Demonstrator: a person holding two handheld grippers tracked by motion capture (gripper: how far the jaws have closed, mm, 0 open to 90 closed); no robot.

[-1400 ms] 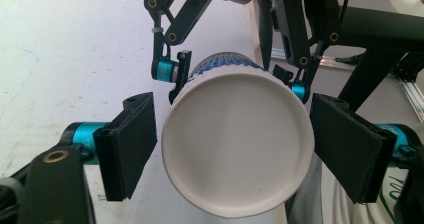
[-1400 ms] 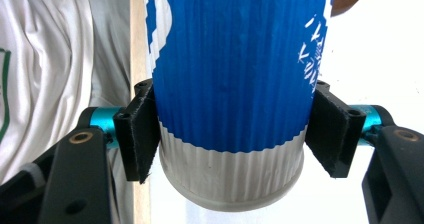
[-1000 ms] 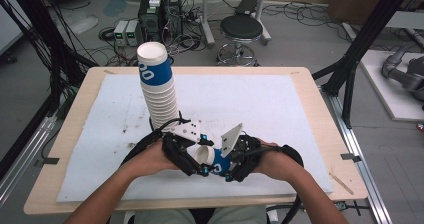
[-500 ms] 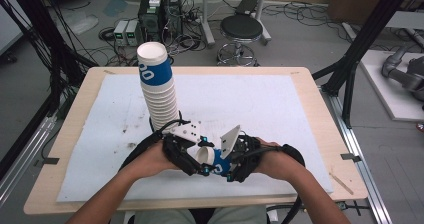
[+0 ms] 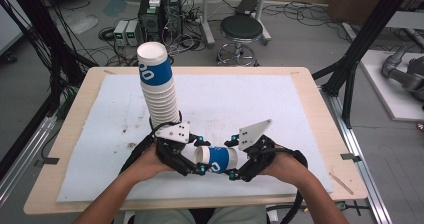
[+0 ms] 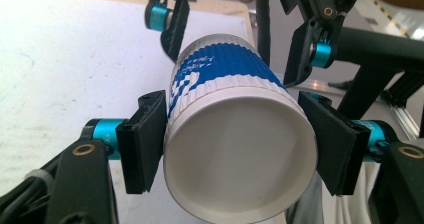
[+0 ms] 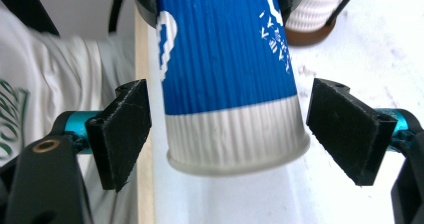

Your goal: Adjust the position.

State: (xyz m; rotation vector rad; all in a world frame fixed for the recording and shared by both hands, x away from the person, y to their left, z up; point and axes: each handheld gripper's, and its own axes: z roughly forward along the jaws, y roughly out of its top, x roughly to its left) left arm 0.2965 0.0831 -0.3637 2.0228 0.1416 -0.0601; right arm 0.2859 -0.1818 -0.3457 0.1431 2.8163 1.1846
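Cup (image 7: 235, 79) clear of right tool (image 7: 232, 139)

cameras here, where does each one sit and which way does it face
High view: above the person's side of the table, facing forward and down; forearms, both hands, left gripper, right gripper.
Left gripper view: on the left gripper, facing the cup mouth between its jaws; right gripper beyond.
Right gripper view: on the right gripper, facing the cup's base; a shirt at left.
All share the cup; high and right views share the stack.

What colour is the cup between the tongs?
Blue ribbed sleeve, white ends; clearest on the cup in the right gripper view.
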